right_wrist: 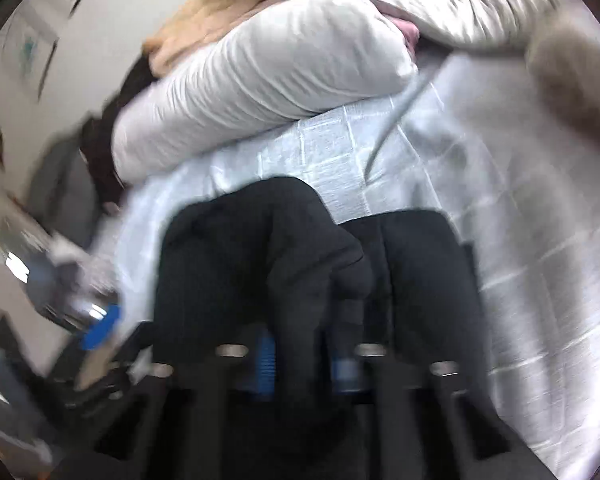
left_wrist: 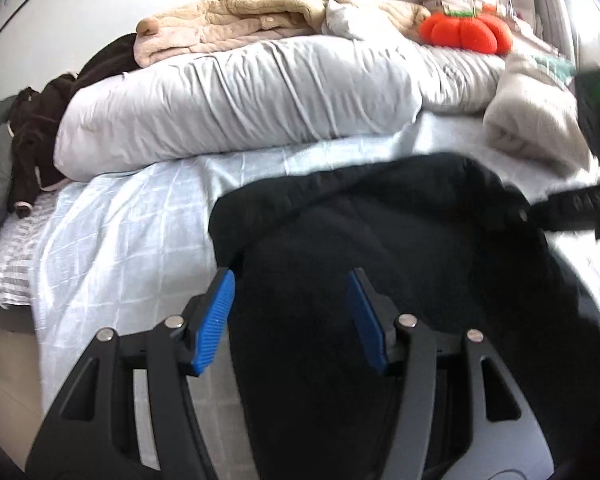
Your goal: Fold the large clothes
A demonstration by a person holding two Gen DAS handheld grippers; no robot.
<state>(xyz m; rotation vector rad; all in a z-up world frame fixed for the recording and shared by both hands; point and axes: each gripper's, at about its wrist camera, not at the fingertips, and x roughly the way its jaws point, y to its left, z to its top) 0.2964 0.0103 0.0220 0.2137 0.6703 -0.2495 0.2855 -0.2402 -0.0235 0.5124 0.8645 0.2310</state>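
A large black garment (left_wrist: pixel 380 248) lies on the light blue checked bed sheet (left_wrist: pixel 124 232). My left gripper (left_wrist: pixel 290 304) is open, its blue pads (left_wrist: pixel 216 320) wide apart just above the garment's left part, holding nothing. In the blurred right wrist view my right gripper (right_wrist: pixel 304 356) is shut on a bunched fold of the black garment (right_wrist: pixel 260 256), which rises between its blue pads (right_wrist: pixel 265 364). The right gripper also shows at the right edge of the left wrist view (left_wrist: pixel 580 208), pulling a strip of the cloth taut.
A rolled white duvet (left_wrist: pixel 236 100) lies across the bed behind the garment, with a beige blanket (left_wrist: pixel 240 20) and an orange pumpkin cushion (left_wrist: pixel 466 32) on top. A dark brown garment (left_wrist: pixel 40 128) hangs at the left. A folded cream cloth (left_wrist: pixel 536 120) sits at right.
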